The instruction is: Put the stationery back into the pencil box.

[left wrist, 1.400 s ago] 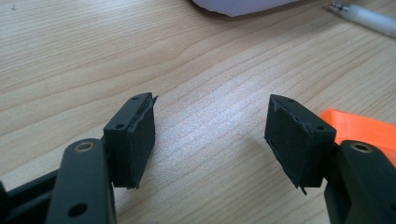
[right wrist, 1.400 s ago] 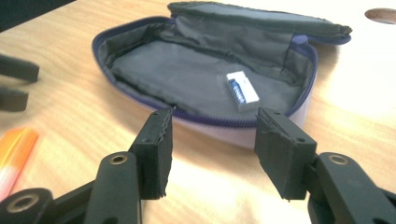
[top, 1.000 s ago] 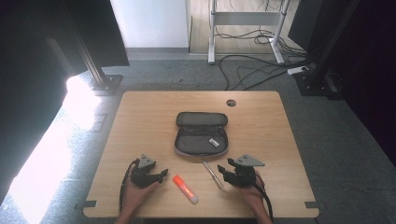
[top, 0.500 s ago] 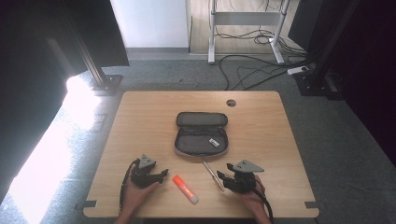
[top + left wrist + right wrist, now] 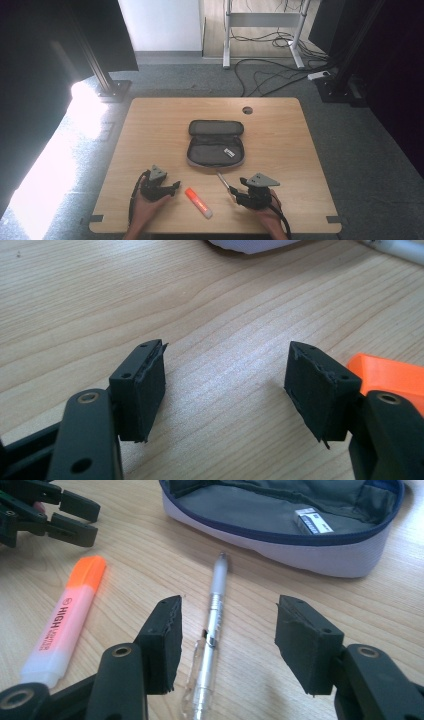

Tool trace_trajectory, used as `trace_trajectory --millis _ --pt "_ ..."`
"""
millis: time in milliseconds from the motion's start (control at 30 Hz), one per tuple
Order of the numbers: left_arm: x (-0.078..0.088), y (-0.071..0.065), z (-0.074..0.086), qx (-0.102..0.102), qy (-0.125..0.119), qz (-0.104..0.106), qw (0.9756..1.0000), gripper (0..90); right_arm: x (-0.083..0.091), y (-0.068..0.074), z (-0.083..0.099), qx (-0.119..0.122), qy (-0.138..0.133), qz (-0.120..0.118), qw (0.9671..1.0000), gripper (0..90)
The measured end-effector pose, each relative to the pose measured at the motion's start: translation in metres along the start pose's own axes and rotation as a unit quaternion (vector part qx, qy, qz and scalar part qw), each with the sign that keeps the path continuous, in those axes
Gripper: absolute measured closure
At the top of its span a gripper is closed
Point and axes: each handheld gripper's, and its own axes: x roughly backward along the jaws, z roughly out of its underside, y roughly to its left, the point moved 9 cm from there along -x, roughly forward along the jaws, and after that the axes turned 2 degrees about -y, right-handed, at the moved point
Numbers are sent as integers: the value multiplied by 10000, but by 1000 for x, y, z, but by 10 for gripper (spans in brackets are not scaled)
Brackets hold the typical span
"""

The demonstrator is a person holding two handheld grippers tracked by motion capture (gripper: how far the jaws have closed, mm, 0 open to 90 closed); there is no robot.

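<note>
The pen lies on the surface near its front edge, between the right gripper's released jaws, closer to one pad, untouched. The left gripper's jaws stand released over bare wood, the orange highlighter just beside one

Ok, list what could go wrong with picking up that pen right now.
1. The right claw stands open astride the pen, not yet pressing it. The pen is thin and round and lies flat on the table, so it may roll or slip out as the pads close.
2. The highlighter lies close beside the pen; a sideways drift could knock it.
3. The open pencil case sits just past the pen's tip, so a forward push could shove the pen against its wall.
</note>
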Motion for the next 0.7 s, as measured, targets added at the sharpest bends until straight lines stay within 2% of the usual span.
trace_trajectory --millis 167,333,700 --pt "0 0 0 -19 8 -21 10000 329 -1 8 0 82 11 -49 10000 458" --pt "-1 0 -1 -7 6 -11 10000 327 -9 13 5 137 157 -110 9997 479" --pt "-1 -1 -1 -73 28 -62 10000 323 -27 12 6 201 383 -12 9991 530"
